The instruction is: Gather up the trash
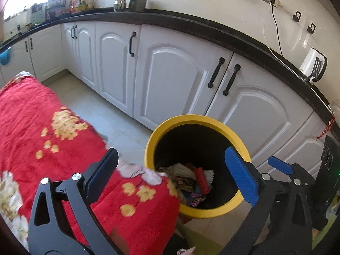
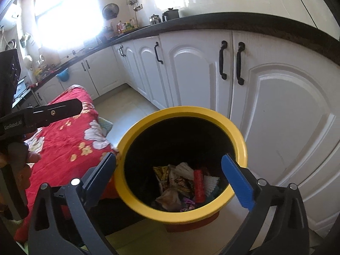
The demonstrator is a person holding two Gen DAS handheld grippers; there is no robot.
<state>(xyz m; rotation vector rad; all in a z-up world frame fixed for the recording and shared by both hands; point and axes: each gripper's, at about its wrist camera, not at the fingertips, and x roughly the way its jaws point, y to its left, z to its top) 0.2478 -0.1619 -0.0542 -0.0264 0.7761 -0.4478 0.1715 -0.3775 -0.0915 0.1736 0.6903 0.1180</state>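
Above the yellow-rimmed bin (image 2: 238,133), both the right gripper (image 2: 169,176) and left gripper (image 1: 172,174) are hovering spread wide, empty; wrappers (image 2: 180,187) are lying inside, so keep clear of the rim when withdrawing.

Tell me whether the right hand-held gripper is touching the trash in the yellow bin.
Apart. In the right wrist view the right hand-held gripper hangs open and empty above the yellow bin's rim, while the trash lies at the bottom.
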